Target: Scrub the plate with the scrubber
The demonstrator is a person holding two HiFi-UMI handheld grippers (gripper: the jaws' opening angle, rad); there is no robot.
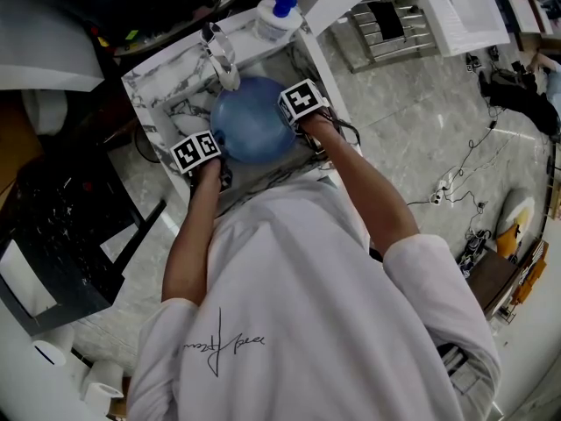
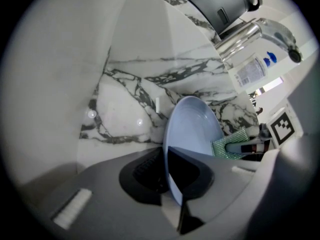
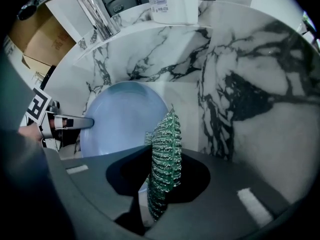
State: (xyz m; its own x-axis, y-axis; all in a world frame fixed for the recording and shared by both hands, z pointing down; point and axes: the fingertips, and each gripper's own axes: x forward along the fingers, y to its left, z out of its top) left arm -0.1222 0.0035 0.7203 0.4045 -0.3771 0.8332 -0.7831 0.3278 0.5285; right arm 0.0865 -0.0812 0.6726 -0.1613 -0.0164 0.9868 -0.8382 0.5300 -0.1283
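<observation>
A pale blue plate (image 1: 252, 118) is held tilted inside a marble sink (image 1: 166, 90). My left gripper (image 2: 166, 176) is shut on the near rim of the plate (image 2: 192, 121), which stands edge-on between its jaws. My right gripper (image 3: 161, 184) is shut on a green mesh scrubber (image 3: 165, 159). In the right gripper view the scrubber stands against the right edge of the plate (image 3: 120, 119). The left gripper view shows the scrubber (image 2: 230, 144) lying on the plate's lower right. Both marker cubes (image 1: 195, 151) (image 1: 302, 100) flank the plate in the head view.
A chrome tap (image 1: 223, 55) hangs over the sink's back edge, with a white bottle with a blue cap (image 1: 277, 16) behind it. Marble sink walls (image 3: 250, 84) close in on the right and far side. Cables (image 1: 465, 165) lie on the floor to the right.
</observation>
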